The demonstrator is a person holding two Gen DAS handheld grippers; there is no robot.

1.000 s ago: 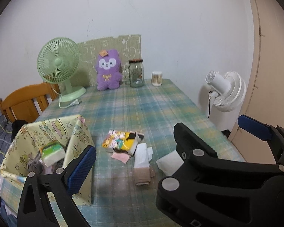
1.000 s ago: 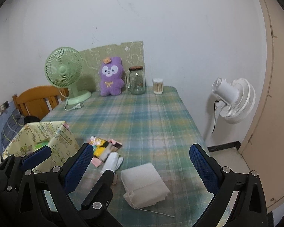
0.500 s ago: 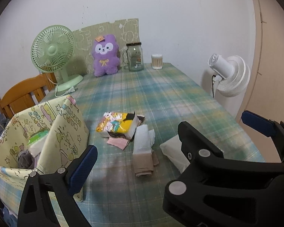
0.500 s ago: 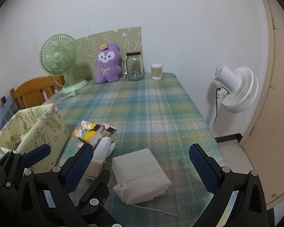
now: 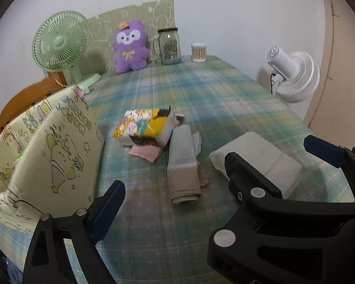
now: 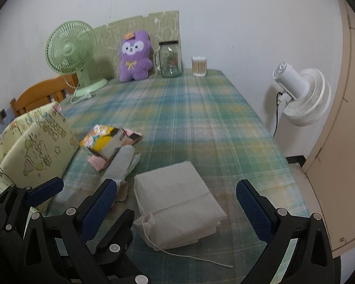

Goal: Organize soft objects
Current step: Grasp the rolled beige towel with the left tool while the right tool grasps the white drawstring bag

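Left wrist view: left gripper [image 5: 175, 189] jaws wide but just been closing, empty, above rolled beige cloth [image 5: 183, 170]; right gripper [image 6: 177, 193] spread, empty, over folded white cloth [image 6: 175, 198]

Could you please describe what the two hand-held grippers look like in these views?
Both match: the left hand-held gripper and right hand-held gripper have matte black plastic frames with round silver rivets and dark blue textured pads on the fingers. No cables, markings or sleeves show.

Even, soft indoor light, moderately bright. Faint shadows on the checked surface [image 5: 224, 99]. Strong fisheye bending, black vignette in corners. Slight motion blur on the near folded cloths [image 6: 120, 163].
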